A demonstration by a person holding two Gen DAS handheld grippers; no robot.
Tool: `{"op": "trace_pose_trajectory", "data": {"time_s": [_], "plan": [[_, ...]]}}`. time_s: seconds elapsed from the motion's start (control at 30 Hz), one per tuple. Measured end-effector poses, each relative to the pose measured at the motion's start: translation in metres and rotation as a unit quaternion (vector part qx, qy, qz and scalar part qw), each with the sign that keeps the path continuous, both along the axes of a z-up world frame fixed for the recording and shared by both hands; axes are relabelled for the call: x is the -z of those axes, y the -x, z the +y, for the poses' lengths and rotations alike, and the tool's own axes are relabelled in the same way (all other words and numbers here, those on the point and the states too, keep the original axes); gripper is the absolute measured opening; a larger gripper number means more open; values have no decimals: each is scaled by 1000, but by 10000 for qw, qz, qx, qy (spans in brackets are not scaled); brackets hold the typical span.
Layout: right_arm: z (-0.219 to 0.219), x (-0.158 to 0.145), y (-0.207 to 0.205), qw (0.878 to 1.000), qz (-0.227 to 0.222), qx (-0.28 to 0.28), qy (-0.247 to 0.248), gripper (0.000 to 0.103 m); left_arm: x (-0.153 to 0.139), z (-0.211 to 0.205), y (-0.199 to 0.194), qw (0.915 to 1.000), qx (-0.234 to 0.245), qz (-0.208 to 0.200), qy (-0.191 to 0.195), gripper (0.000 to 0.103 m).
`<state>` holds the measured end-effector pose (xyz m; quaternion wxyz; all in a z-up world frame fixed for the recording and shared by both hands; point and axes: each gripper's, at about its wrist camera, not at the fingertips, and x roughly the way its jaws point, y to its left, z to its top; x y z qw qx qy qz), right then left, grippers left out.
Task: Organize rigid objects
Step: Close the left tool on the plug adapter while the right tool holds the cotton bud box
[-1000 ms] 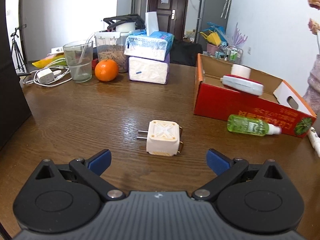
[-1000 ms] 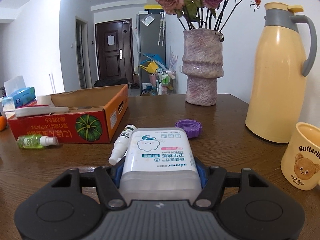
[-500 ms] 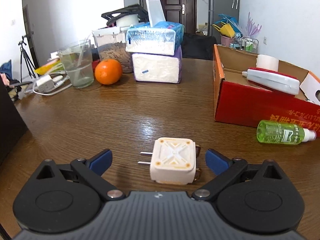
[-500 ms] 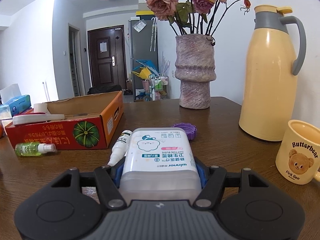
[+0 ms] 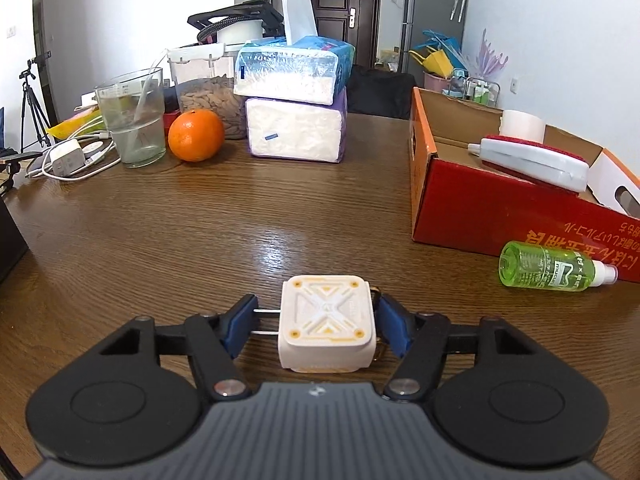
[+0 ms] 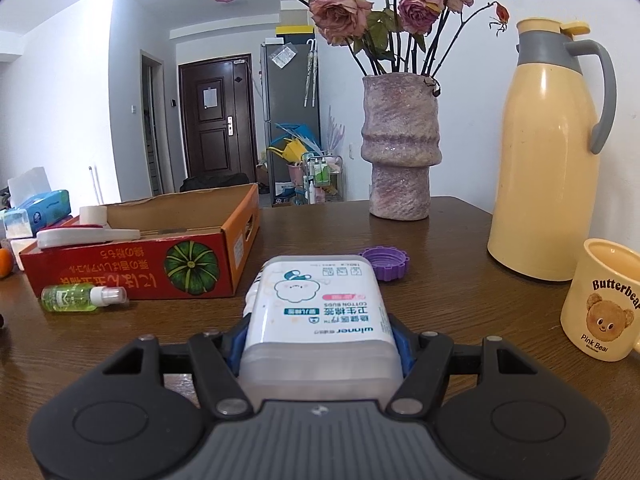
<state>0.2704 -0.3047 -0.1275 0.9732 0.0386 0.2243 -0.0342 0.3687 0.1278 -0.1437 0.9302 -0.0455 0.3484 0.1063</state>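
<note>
A cream plug adapter (image 5: 326, 324) lies on the wooden table (image 5: 240, 220), its two prongs pointing left. My left gripper (image 5: 316, 316) is closing around it: the left blue pad meets the prong tips and the right pad touches its right side. In the right wrist view my right gripper (image 6: 320, 340) is shut on a translucent cotton-bud box (image 6: 316, 304) with a white label, held just above the table. A red cardboard box (image 5: 480, 208) stands to the right, holding a white and red brush (image 5: 532, 160) and a tape roll (image 5: 522, 124).
A green spray bottle (image 5: 548, 272) lies by the cardboard box's front wall. An orange (image 5: 196, 135), a glass (image 5: 134, 120), tissue packs (image 5: 296, 120) and a charger (image 5: 66, 158) stand at the back left. A vase (image 6: 400, 160), thermos (image 6: 548, 160), mug (image 6: 600, 300) and purple cap (image 6: 386, 262) stand on the right.
My left gripper came forward and down to the plug adapter, and its wide jaws closed in on the adapter's two sides. The right gripper kept still with the cotton-bud box.
</note>
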Motion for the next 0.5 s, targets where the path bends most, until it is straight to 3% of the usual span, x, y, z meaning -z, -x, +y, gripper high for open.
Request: {"op": "trace_pose_trajectory", "data": {"time_s": [0.3,0.37,0.5], "plan": [[4,-1,4,10000,-60,32,-55,65,-9,-3,10,9997,-28,-238,-74,66],[8,-2,5,9999,-79,9,-72,65,-11,-7,13,9996,8,-241,-115,60],[17,-4,6,9998,-117,-61,-119,65,-15,-14,18,9994,165,-293,-70,60]]}}
